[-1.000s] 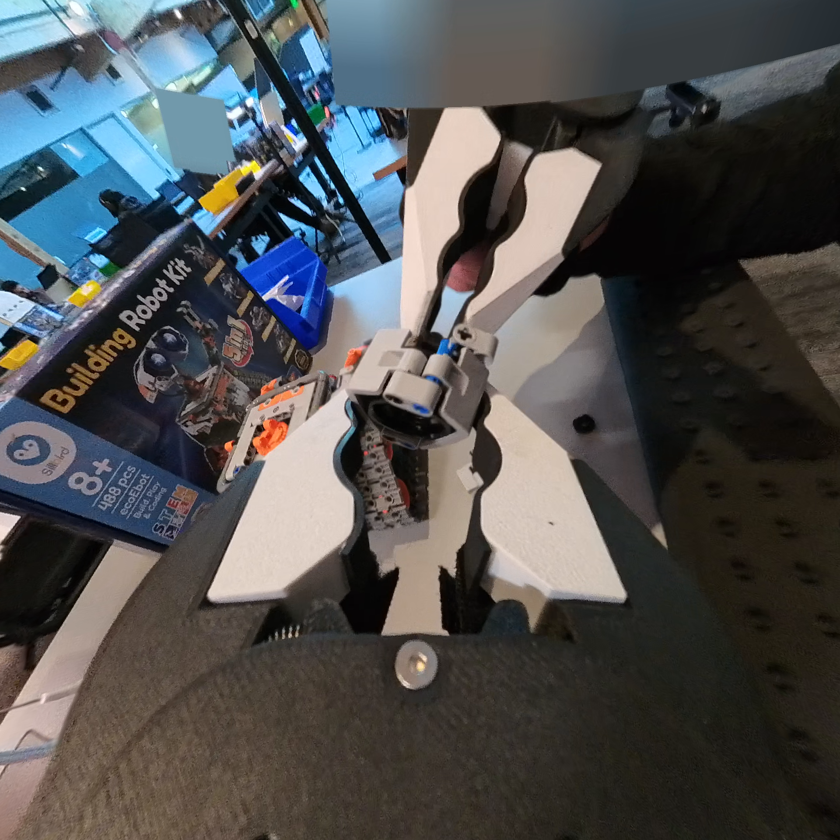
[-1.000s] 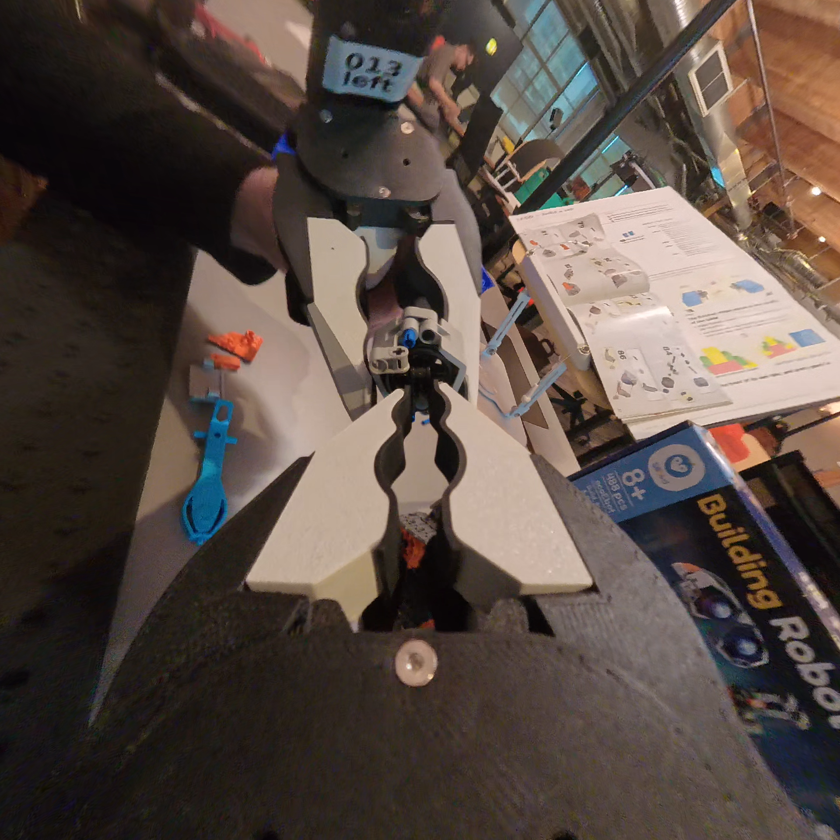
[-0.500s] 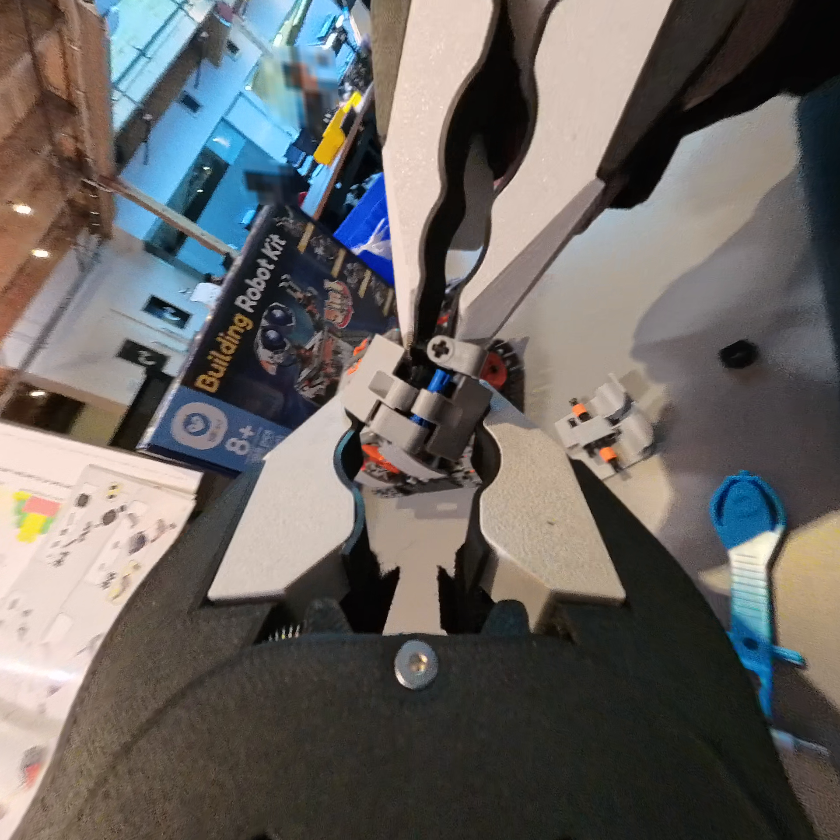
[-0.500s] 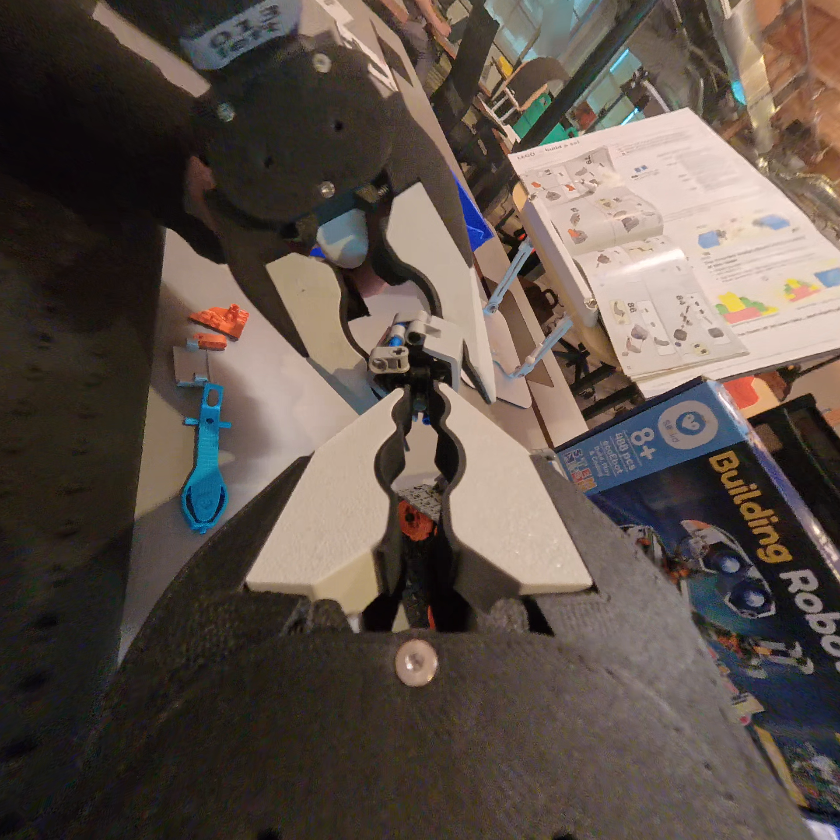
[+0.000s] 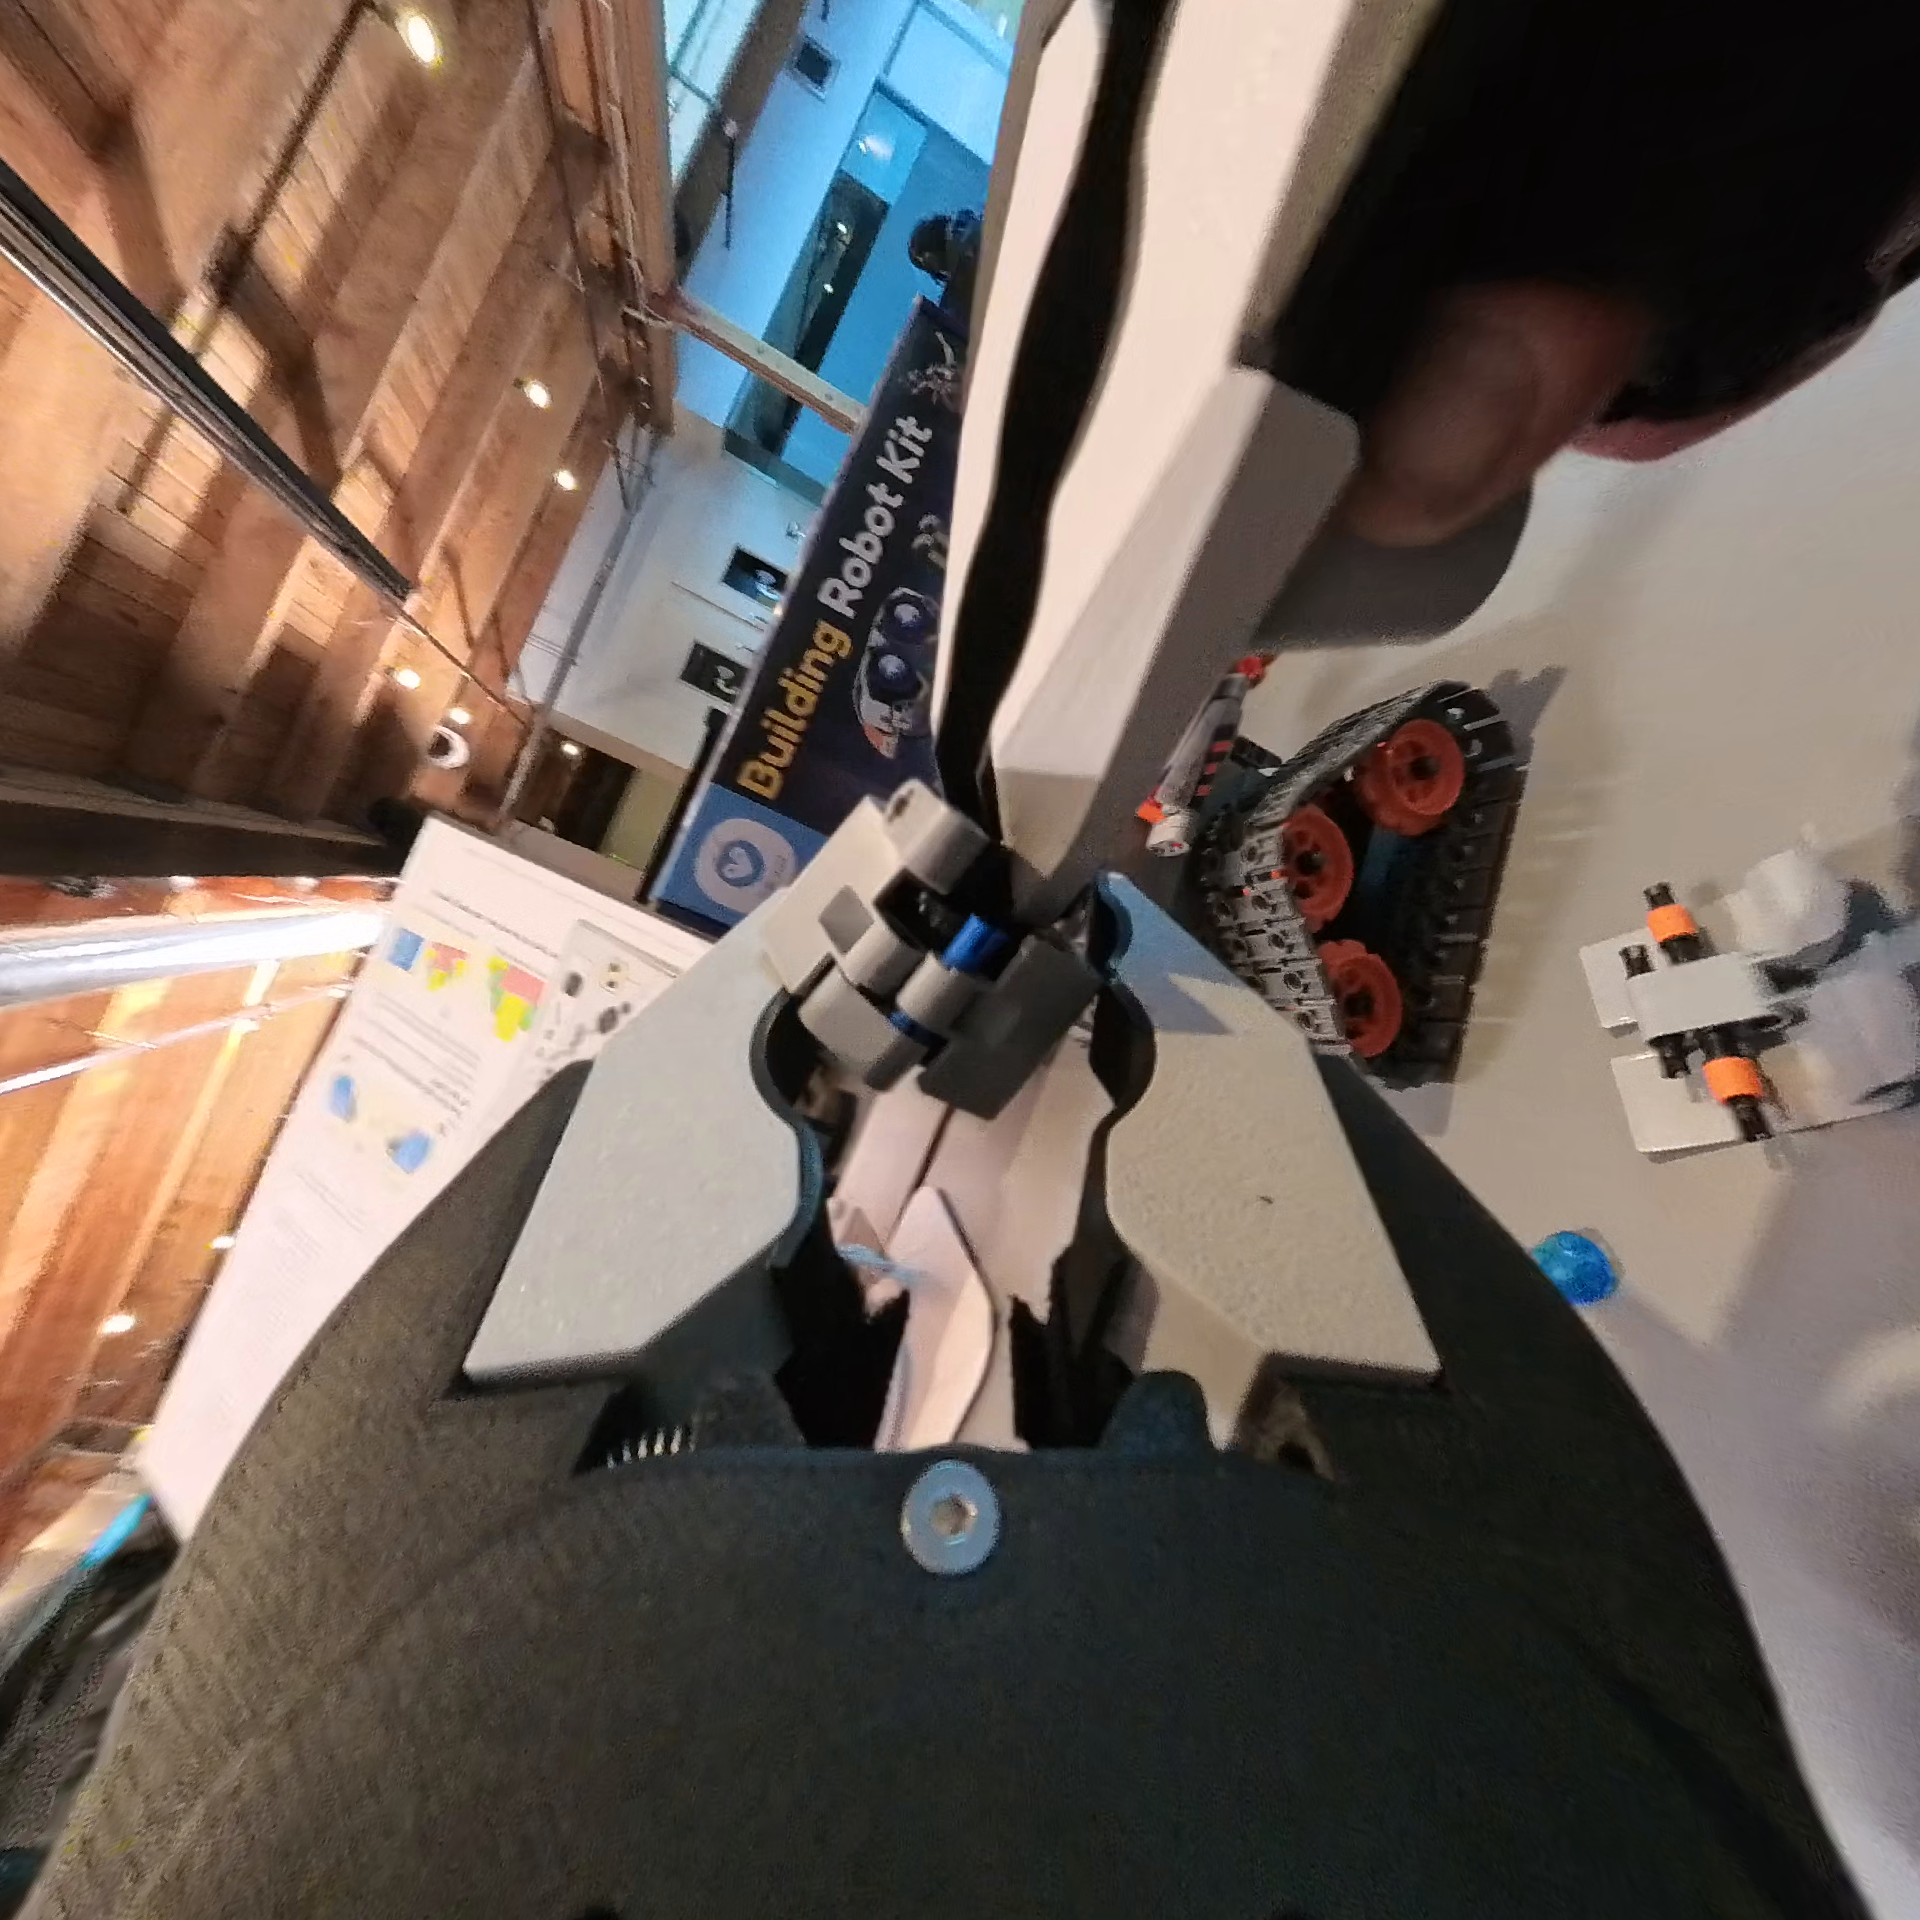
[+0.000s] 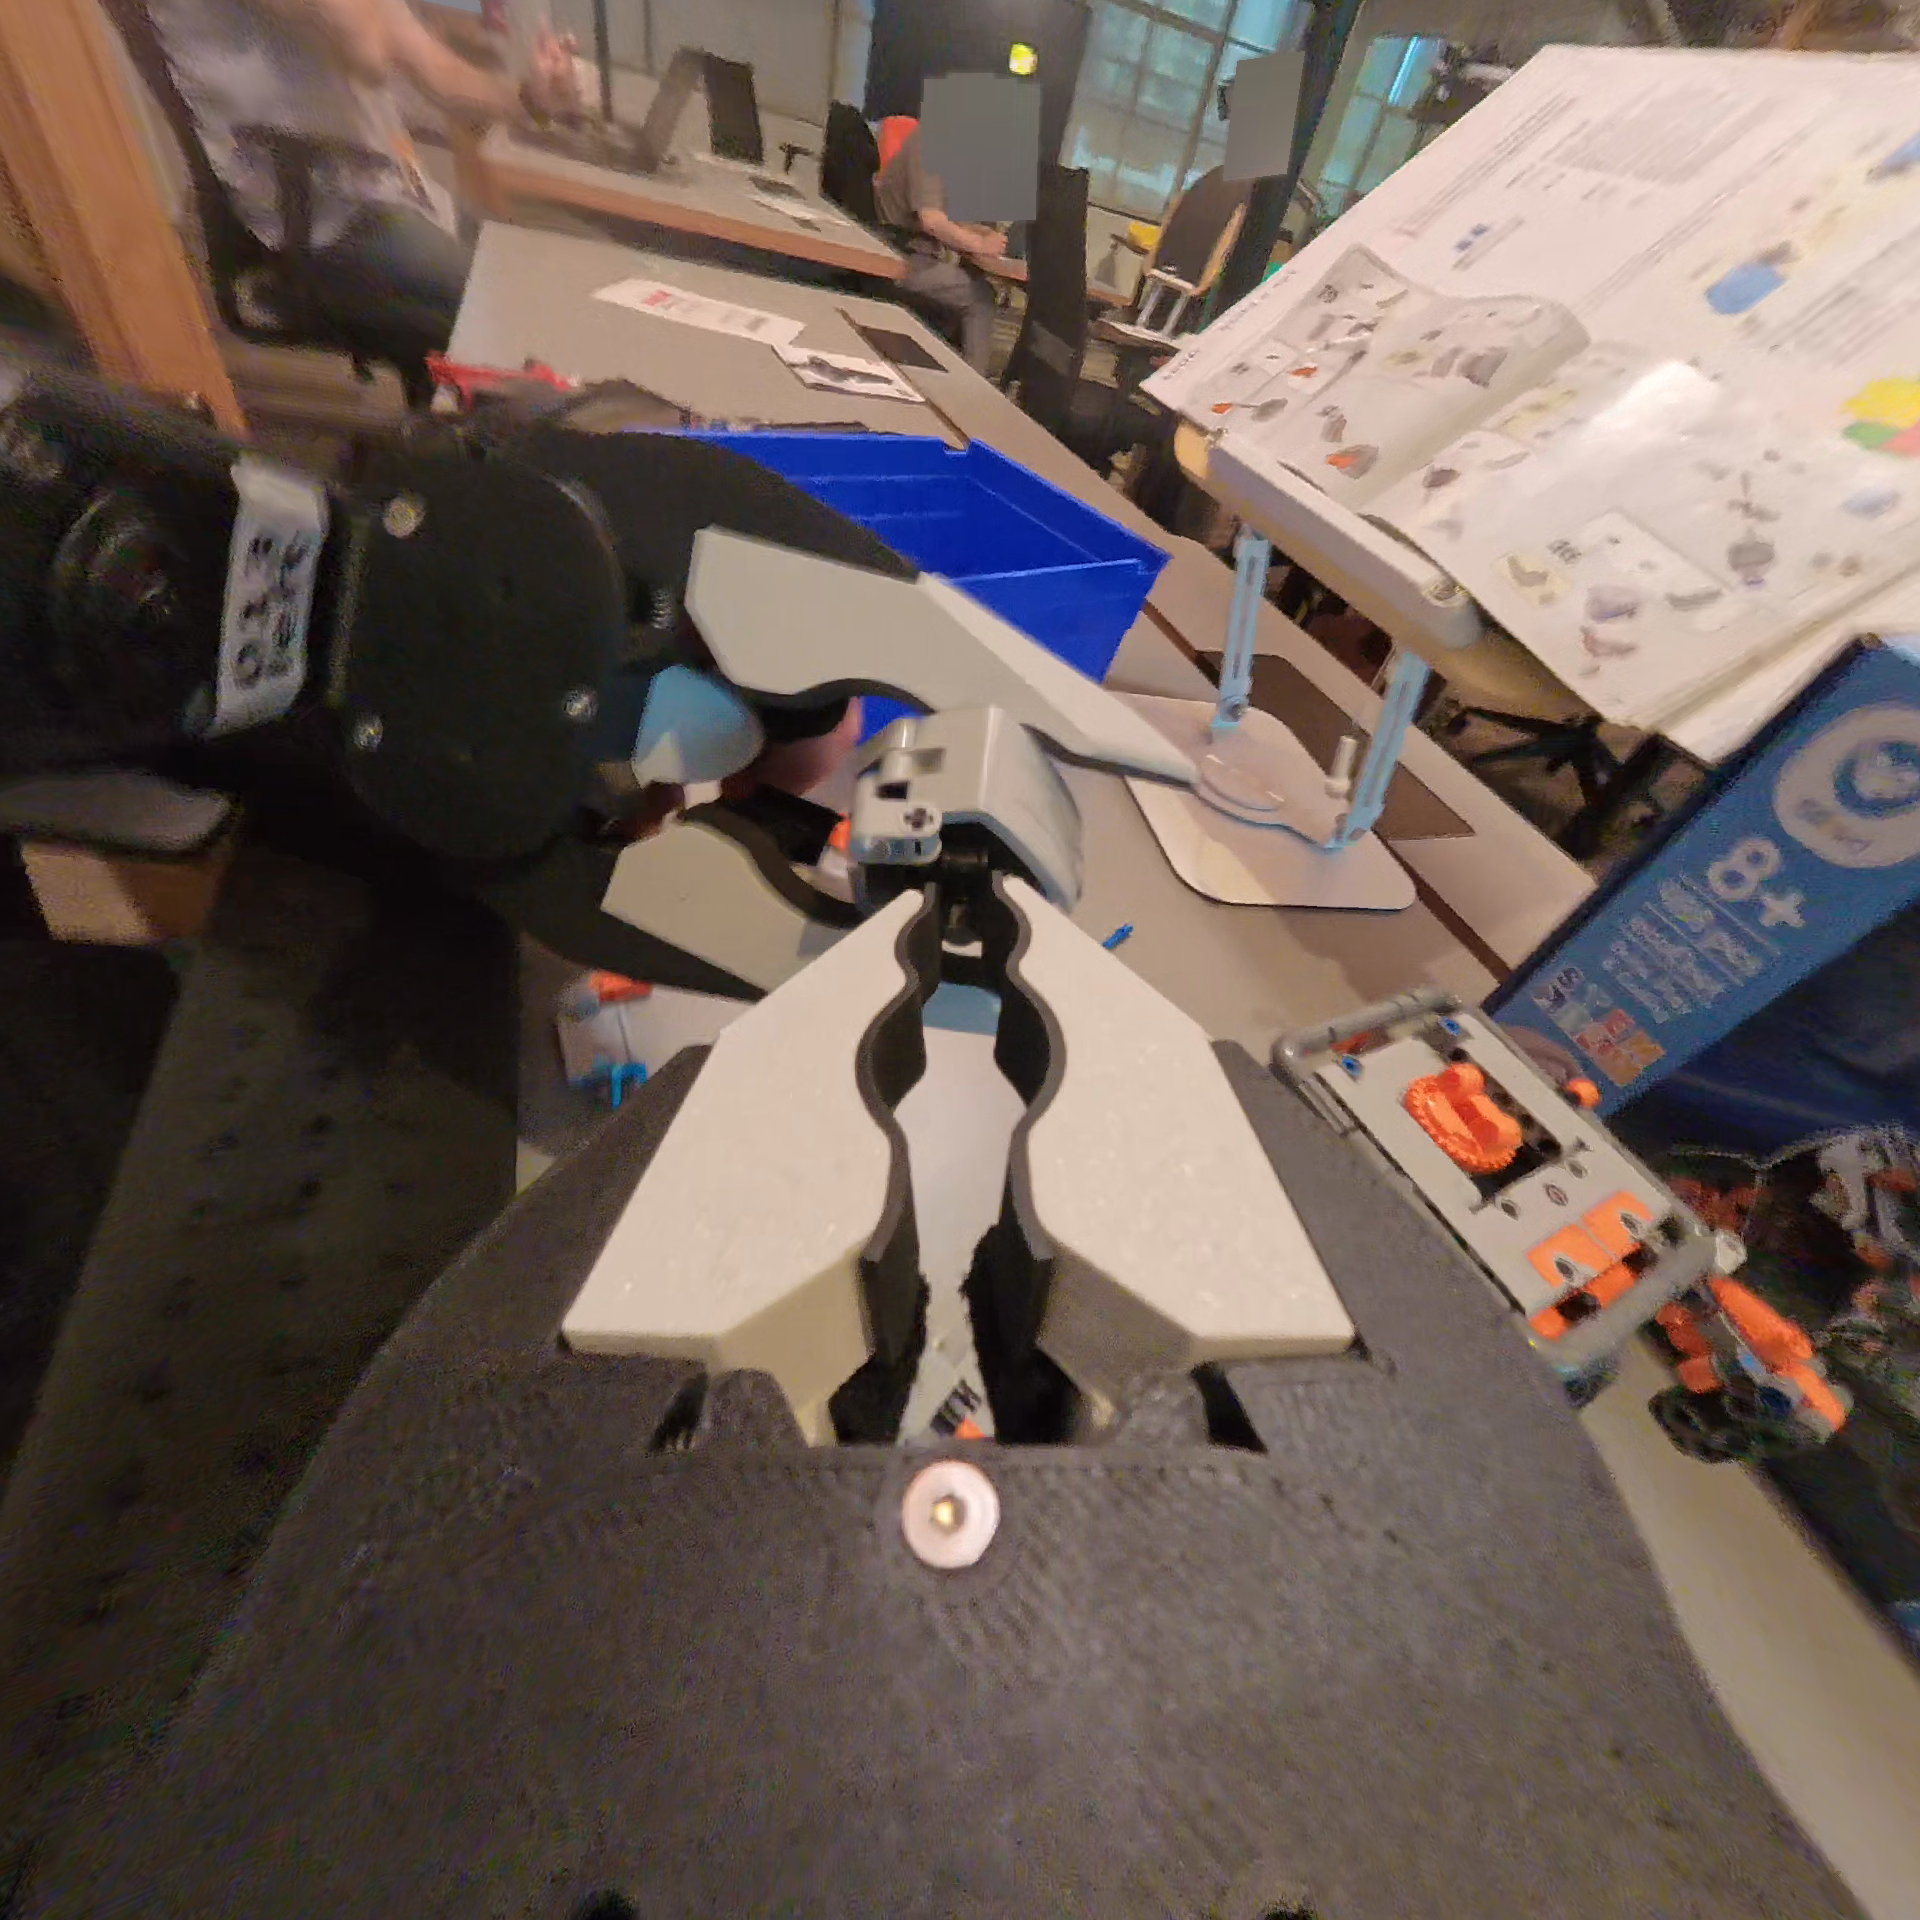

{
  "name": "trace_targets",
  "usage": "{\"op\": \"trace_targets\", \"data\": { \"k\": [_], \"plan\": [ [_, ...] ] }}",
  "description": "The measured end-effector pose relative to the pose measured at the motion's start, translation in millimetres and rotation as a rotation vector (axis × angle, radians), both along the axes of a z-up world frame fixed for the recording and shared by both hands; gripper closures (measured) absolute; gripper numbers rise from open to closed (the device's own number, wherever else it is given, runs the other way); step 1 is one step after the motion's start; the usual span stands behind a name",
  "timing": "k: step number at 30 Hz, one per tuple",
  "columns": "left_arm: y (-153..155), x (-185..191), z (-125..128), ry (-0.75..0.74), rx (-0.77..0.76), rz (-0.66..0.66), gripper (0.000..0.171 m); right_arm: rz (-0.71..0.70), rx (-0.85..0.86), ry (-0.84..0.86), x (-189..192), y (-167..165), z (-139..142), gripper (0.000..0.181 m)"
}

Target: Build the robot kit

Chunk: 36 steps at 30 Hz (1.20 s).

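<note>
Both grippers rolled sideways since a second ago; left gripper (image 5: 940, 966) fingers half-open around grey block assembly (image 5: 925, 961); right gripper (image 6: 961, 914) fingers nearly closed, pinching its black pin (image 6: 964, 883), above counter (image 5: 1714, 727).

1. The dark blue cardboard kit box (image 5: 831, 665) is mostly hidden behind the right gripper's pale grey finger (image 5: 1091, 499).
2. The white instruction sheet (image 6: 1621, 343) runs off the right edge, its pictures blurred.
3. The black tracked model with orange wheels (image 5: 1361, 862) is partly covered by that finger.
4. The blue plastic bin (image 6: 966, 540) sits half behind the left gripper (image 6: 935, 769).
</note>
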<state>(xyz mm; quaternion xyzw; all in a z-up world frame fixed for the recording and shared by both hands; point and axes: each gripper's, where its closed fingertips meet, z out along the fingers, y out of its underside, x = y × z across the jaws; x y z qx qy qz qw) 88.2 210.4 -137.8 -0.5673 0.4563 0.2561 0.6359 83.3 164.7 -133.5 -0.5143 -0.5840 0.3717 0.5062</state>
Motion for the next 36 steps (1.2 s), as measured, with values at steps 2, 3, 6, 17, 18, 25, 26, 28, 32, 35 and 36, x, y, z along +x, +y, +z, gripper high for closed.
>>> {"op": "trace_targets", "data": {
  "k": [2, 3, 6, 17, 18, 25, 26, 28, 32, 35, 36],
  "plan": [
    [-0.8, 8.6, -0.1, -0.059, -0.037, -0.047, 0.118, -0.02, 0.085, -0.029, -4.3, -1.4, -5.9, 0.176],
    [0.2, 8.8, -0.1, -0.083, -0.059, -0.061, 0.118, -0.024, 0.093, -0.016, -3.2, 0.7, -3.4, 0.176],
    [-3.4, 10.2, 4.6, -0.188, -0.152, -0.146, 0.123, 0.007, 0.024, 0.033, -0.7, 3.1, 4.9, 0.176],
    [-36.8, 23.6, -3.5, -0.299, -0.487, -0.548, 0.113, 0.173, -0.001, 0.023, 12.4, -3.5, 3.5, 0.176],
    [-38.4, 23.6, -3.0, -0.315, -0.507, -0.565, 0.117, 0.178, 0.01, 0.017, 12.7, -4.8, 3.1, 0.176],
    [-41.9, 22.9, -2.2, -0.35, -0.542, -0.587, 0.121, 0.149, 0.104, 0.015, 11.8, -7.4, 3.8, 0.176],
    [-40.2, 22.0, -2.4, -0.341, -0.531, -0.565, 0.121, 0.13, 0.119, 0.013, 11.3, -6.0, 3.9, 0.176],
    [-35.3, 19.0, -1.2, -0.325, -0.488, -0.522, 0.121, 0.092, 0.128, 0.018, 9.9, -1.7, 4.7, 0.176],
    [-30.7, 17.9, 0.2, -0.376, -0.489, -0.497, 0.121, 0.08, 0.128, 0.023, 12.3, 1.4, 7.8, 0.174],
    [-30.4, 17.1, 5.4, -0.419, -0.483, -0.5, 0.121, 0.072, 0.159, 0.054, 18.4, 2.2, 15.6, 0.17],
    [-28.9, 15.9, 5.6, -0.421, -0.477, -0.488, 0.121, 0.087, 0.159, 0.073, 20.5, -0.4, 19.7, 0.167]
  ]
}}
